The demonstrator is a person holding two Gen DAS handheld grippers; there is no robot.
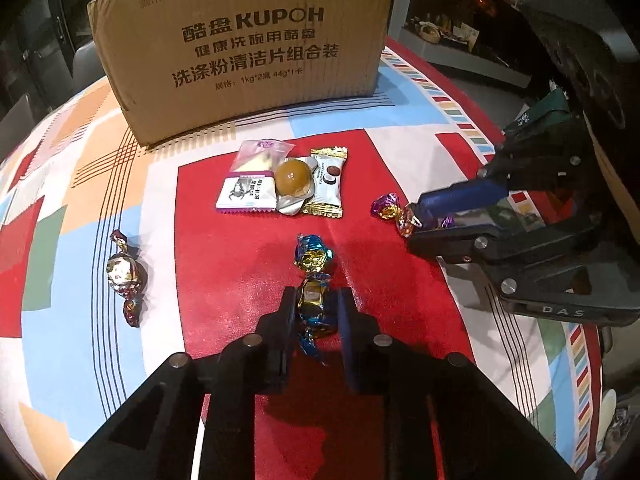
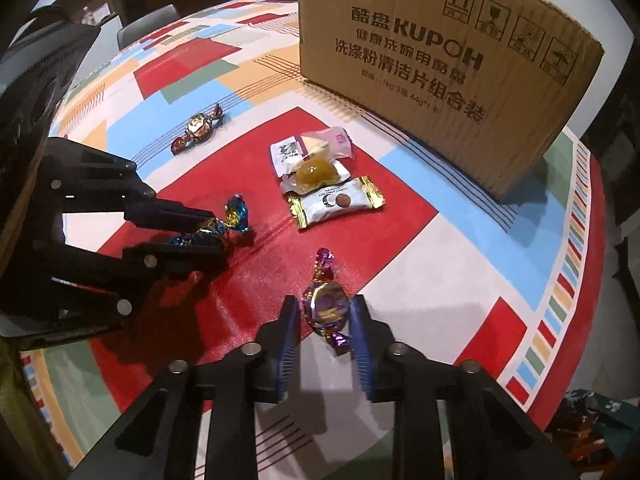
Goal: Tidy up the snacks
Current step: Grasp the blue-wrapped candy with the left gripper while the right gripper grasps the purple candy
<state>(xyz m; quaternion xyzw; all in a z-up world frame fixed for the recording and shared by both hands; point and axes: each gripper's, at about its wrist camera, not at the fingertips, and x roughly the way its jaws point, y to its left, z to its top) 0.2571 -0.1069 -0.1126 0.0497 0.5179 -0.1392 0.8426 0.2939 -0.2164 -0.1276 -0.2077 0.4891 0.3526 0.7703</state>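
Note:
My left gripper is shut on a blue-and-gold wrapped candy that rests on the red patch of the tablecloth; the same grip shows in the right wrist view. My right gripper is shut on a purple-and-gold wrapped candy, also seen from the left wrist view. A brown-and-gold wrapped candy lies apart at the left. A small pile holds a white-purple packet, a round amber sweet in clear wrap and a white coconut candy packet.
A brown cardboard box printed KUPOH stands at the back of the table, its top out of view. The table carries a colourful patchwork cloth. Chairs and dark shelves lie beyond the table's edge.

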